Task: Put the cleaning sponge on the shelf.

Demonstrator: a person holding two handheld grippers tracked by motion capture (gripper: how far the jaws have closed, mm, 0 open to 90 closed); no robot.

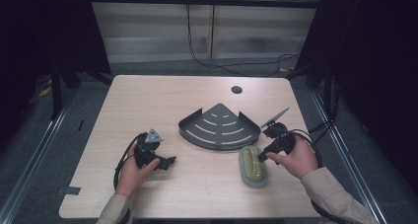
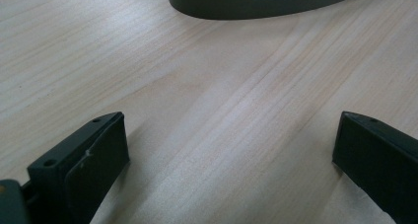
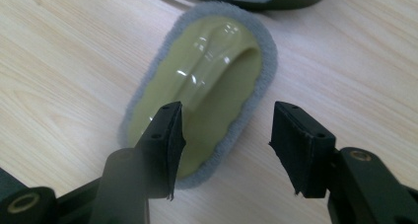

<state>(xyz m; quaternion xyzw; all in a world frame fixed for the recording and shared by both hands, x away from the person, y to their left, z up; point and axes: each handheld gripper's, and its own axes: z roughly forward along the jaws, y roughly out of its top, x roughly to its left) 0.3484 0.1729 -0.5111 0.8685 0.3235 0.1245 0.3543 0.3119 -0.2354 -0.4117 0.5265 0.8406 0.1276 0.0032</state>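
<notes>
Right gripper view, gripper (image 3: 224, 145) astride brush (image 3: 197, 91) edge

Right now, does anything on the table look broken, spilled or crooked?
Nothing stands out. The green scrubber lies flat on the table beside the dark corner shelf, nothing has spilled, and the right hand-held gripper hangs open over the scrubber.

The brush (image 1: 253, 166) lies on the surface (image 1: 162, 95) just below the right hand-held gripper (image 1: 262, 156), the rack (image 1: 219, 127) beyond it.
</notes>
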